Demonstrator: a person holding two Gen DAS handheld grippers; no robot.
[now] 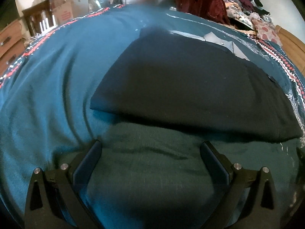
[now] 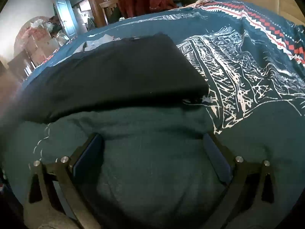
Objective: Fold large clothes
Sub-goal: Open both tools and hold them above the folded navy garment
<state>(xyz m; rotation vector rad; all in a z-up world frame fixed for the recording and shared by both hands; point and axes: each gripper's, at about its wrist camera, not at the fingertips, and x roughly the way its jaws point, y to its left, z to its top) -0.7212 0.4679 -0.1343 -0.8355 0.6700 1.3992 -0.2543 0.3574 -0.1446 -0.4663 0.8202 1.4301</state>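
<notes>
Both grippers' fingers point(image 1: 95, 164) point(image 2: 217, 158) apart, teal bedspread point(image 1: 57, 66), folded dark garment point(image 1: 181, 87), cluttered bedroom.

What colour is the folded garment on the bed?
Black. The folded garment shows best in the left wrist view, on the teal bedspread.

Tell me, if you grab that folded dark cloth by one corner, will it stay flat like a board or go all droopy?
Probably droopy. The dark cloth lies soft on the blue bedspread with a rounded folded edge, so its layers would likely fall open. It looks thick, maybe heavy. Both the left gripper and right gripper are open, not touching it.
</notes>
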